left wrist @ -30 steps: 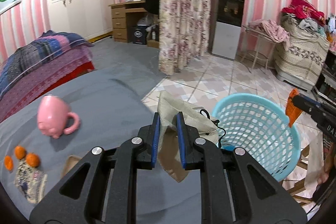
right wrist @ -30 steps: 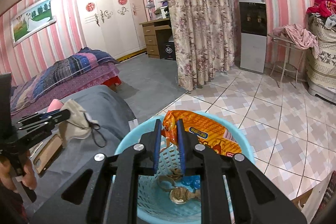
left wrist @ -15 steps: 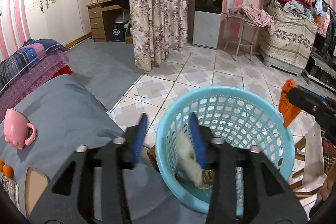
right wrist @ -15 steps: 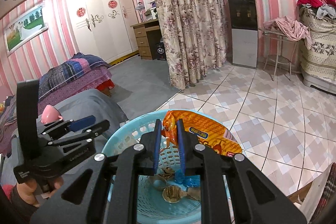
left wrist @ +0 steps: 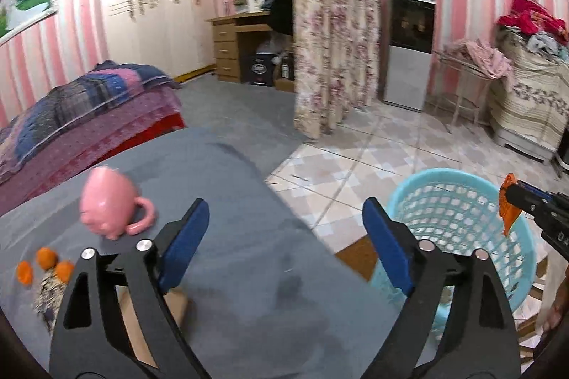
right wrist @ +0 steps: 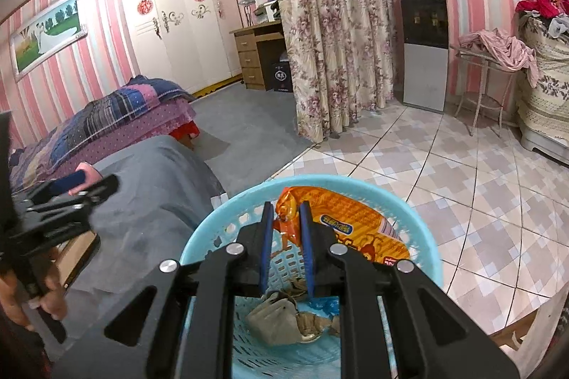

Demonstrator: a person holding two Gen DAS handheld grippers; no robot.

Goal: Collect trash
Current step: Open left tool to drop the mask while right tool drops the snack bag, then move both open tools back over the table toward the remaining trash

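Observation:
A light blue plastic basket [left wrist: 458,197] stands on the tiled floor beside the grey-covered table [left wrist: 220,201]; it also shows in the right wrist view [right wrist: 245,204]. My right gripper [right wrist: 287,212] is shut on an orange snack wrapper [right wrist: 341,219] and holds it over the basket; the wrapper also shows in the left wrist view [left wrist: 506,204]. A beige face mask [right wrist: 274,322] and other scraps lie in the basket's bottom. My left gripper [left wrist: 284,212] is open wide and empty above the table.
On the table lie a pink mug [left wrist: 108,204] on its side, small oranges [left wrist: 46,258], a patterned cloth [left wrist: 48,286] and a brown flat object [left wrist: 142,318]. A bed [left wrist: 78,119] lies at the left, a floral curtain [left wrist: 330,48] and water dispenser [left wrist: 410,44] behind.
My left gripper carried the beige mask over the basket, opened and dropped it in, then swung back left over the table. My right gripper kept holding the orange wrapper over the basket.

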